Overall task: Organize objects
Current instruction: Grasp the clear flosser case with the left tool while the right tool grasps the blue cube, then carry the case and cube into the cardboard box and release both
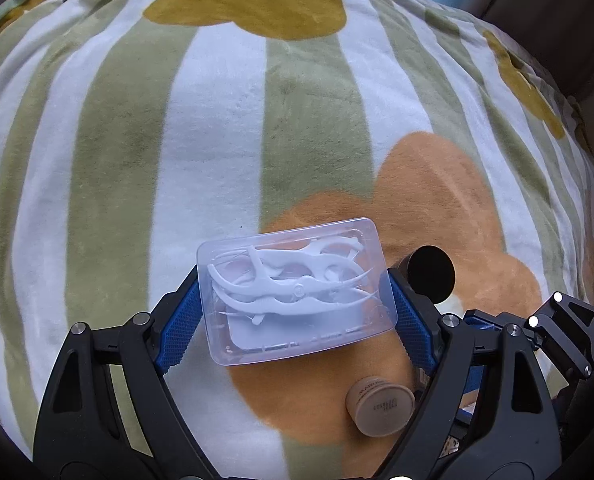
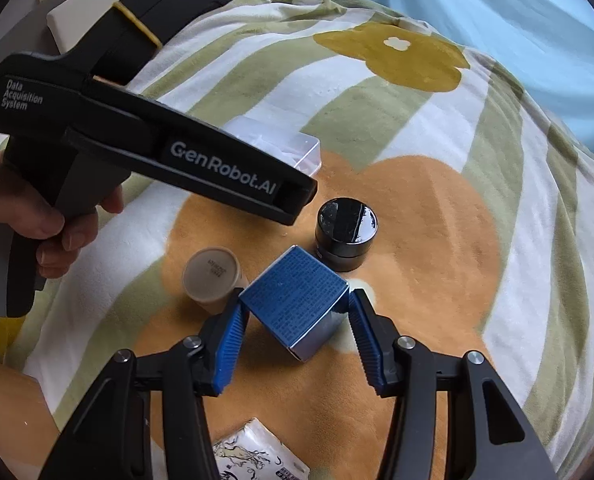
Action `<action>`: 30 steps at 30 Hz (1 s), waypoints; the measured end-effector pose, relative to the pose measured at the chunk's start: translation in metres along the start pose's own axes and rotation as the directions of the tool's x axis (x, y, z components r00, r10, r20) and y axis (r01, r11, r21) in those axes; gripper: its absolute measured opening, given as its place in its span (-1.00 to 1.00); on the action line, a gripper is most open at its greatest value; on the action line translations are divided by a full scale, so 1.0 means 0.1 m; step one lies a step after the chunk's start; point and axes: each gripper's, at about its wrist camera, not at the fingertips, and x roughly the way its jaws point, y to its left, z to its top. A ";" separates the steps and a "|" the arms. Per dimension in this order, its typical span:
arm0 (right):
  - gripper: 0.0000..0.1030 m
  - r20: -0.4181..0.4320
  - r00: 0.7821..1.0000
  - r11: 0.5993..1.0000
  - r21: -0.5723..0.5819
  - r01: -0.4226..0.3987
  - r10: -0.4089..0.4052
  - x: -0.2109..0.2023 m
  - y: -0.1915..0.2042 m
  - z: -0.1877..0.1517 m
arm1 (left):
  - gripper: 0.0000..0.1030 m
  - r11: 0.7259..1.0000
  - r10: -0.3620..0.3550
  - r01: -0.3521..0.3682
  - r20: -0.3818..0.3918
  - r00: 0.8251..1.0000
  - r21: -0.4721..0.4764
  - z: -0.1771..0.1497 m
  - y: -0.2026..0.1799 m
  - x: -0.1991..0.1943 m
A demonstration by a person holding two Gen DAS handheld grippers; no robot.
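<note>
Left gripper (image 1: 297, 300) pinches the clear floss-pick box (image 1: 297, 292) by its short ends, light and probably slippery thin plastic; right gripper (image 2: 295, 320) clamps the small blue carton (image 2: 297, 300) by opposite corners, above the striped blanket (image 2: 437, 128), crushable, so a flat-face grip looks safer.

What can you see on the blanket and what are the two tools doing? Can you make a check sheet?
Surface: striped flower blanket, soft and rumpled.
Job's things: clear floss-pick box; blue box; black jar; tan bottle lying on its side.
Clutter: printed packet at the near edge.
Grippers: left tool has its pads on the ends of the floss-pick box; right tool is closed on the blue box.
Cables: nothing seen.
Surroundings: light blue fabric beyond the blanket; a hand holds the left tool's handle.
</note>
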 end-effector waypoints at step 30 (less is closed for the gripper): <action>-0.08 0.105 0.991 0.994 0.084 0.071 -0.080 -1.99 0.63 -0.31 | 0.64 0.984 -0.054 0.025 0.165 0.985 0.176 -1.32 -0.54 -2.40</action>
